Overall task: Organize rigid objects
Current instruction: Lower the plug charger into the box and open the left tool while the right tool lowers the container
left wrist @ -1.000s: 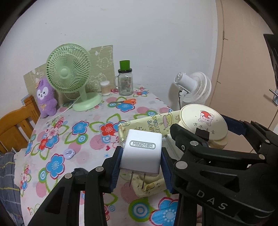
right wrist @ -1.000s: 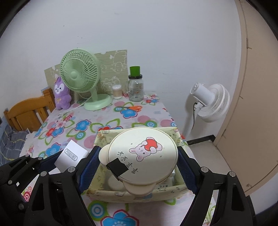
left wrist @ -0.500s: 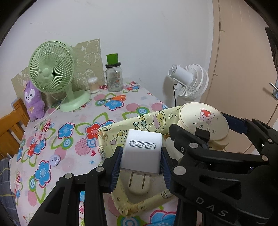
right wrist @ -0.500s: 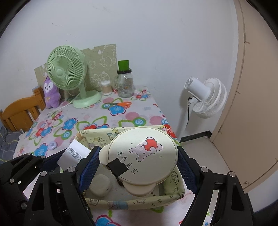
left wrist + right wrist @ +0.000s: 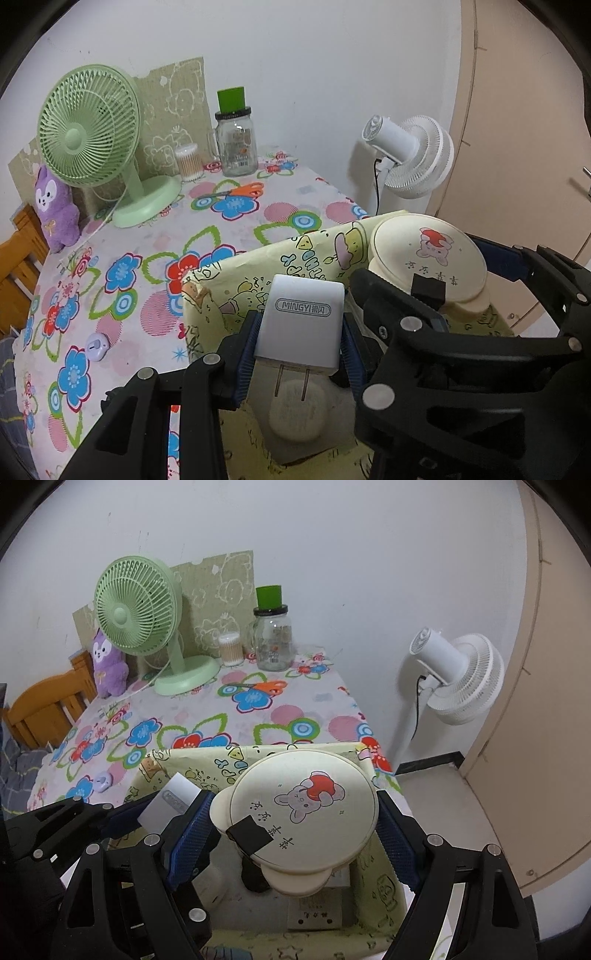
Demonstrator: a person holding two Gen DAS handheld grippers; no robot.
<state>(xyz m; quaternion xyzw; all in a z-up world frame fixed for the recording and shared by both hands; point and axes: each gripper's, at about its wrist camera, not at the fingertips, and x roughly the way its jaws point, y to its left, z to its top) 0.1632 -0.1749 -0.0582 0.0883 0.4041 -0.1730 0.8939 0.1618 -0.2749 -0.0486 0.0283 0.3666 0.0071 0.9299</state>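
Observation:
My left gripper [image 5: 297,341] is shut on a white wall charger [image 5: 301,328], prongs down, held above the inside of a yellow cartoon-print fabric box [image 5: 236,280]. A pale oval object [image 5: 295,413] lies on the box floor below it. My right gripper [image 5: 291,830] is shut on a cream round bear-print mirror case [image 5: 303,816], held over the same box [image 5: 177,760]. The charger also shows in the right wrist view [image 5: 170,805], left of the case. The case shows in the left wrist view [image 5: 428,258].
On the flowered tablecloth [image 5: 155,236] stand a green desk fan [image 5: 88,125], a purple plush [image 5: 55,206], a glass jar with green lid [image 5: 236,147], a cotton swab tub [image 5: 188,162], orange scissors [image 5: 243,190] and a small lilac item [image 5: 96,345]. A white floor fan [image 5: 454,672] stands right of the table.
Both grippers moved forward and down together over the fabric box. The charger and the mirror case now hang lower, inside the box's rim.

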